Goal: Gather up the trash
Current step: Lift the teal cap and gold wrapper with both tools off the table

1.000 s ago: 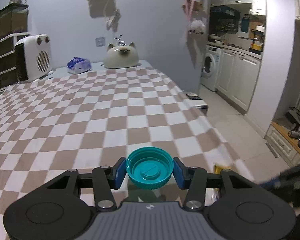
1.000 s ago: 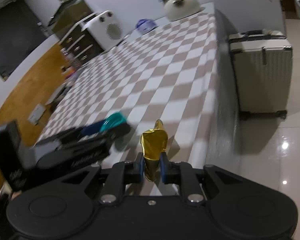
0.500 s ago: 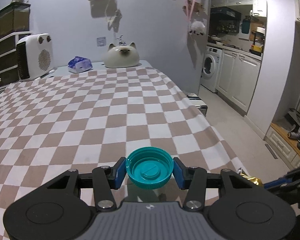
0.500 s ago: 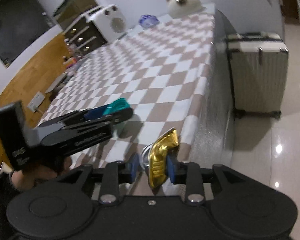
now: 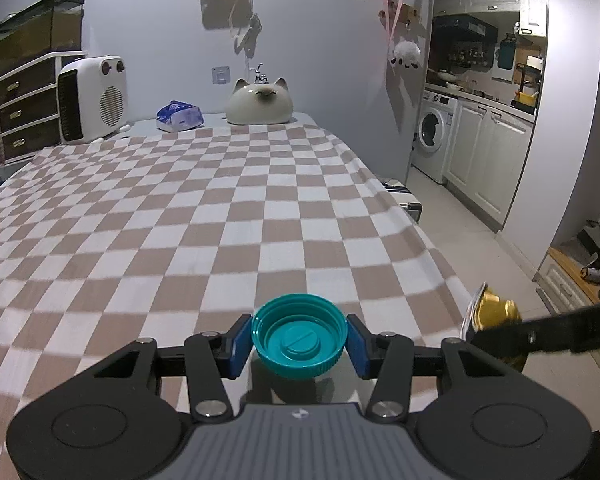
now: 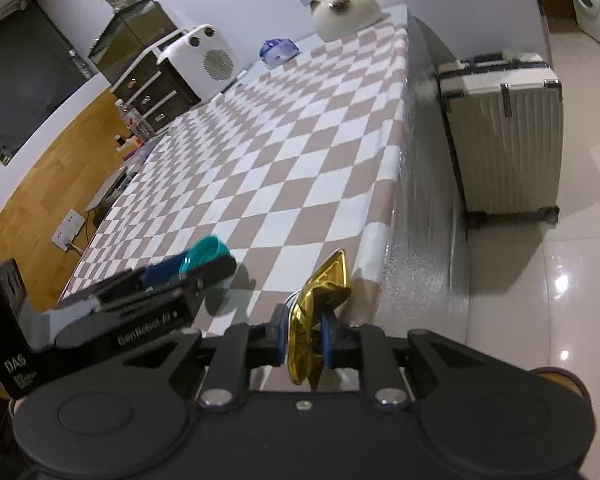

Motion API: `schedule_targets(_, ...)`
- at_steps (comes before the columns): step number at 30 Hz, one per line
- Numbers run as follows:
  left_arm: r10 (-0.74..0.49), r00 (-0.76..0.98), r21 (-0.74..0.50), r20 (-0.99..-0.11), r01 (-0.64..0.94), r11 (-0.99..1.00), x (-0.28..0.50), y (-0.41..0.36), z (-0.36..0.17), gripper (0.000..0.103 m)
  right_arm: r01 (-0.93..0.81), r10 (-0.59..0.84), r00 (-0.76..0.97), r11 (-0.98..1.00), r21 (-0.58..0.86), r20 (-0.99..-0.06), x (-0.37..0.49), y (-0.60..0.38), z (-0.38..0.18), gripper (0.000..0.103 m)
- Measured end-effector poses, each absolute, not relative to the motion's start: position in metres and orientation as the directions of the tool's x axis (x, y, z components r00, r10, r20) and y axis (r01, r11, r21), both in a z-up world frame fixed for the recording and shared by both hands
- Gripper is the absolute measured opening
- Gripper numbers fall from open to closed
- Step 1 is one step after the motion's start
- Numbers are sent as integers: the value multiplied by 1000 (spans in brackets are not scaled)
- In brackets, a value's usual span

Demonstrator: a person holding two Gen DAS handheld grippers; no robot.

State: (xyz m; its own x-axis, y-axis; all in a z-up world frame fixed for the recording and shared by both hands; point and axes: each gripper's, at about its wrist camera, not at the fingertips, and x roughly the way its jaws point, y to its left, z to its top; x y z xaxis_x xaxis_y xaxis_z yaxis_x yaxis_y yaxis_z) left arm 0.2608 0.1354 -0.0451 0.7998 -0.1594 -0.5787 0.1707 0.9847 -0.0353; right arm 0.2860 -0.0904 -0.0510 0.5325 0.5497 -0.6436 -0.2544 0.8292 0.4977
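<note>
My left gripper (image 5: 299, 342) is shut on a teal plastic lid (image 5: 299, 336) and holds it above the near edge of the checkered table (image 5: 220, 208). The lid also shows in the right wrist view (image 6: 204, 254). My right gripper (image 6: 304, 338) is shut on a crumpled gold foil wrapper (image 6: 320, 312), at the table's right front corner. The wrapper also shows at the right of the left wrist view (image 5: 494, 314).
A white heater (image 5: 92, 98), a blue tissue pack (image 5: 179, 116) and a cat-shaped ornament (image 5: 260, 102) stand at the table's far end. A white suitcase (image 6: 504, 136) stands on the tiled floor to the right of the table. Kitchen cabinets and a washing machine (image 5: 430, 146) are further right.
Both grippers have drawn back and risen a little from the table while keeping their hold. The right gripper with the wrapper has moved past the table's right edge.
</note>
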Motion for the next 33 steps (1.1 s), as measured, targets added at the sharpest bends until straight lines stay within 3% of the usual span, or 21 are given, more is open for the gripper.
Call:
schedule_targets(12,-137,834,-35,-534,140,989,188,114,-22,50,-349,503,645,864,363,-576,229,-99,-28,17)
schedule_targets(33,-166,860,-26,-483,176,984,96,44,-8,50,-314,357,796,934,172,-489,120,-162,-5,17)
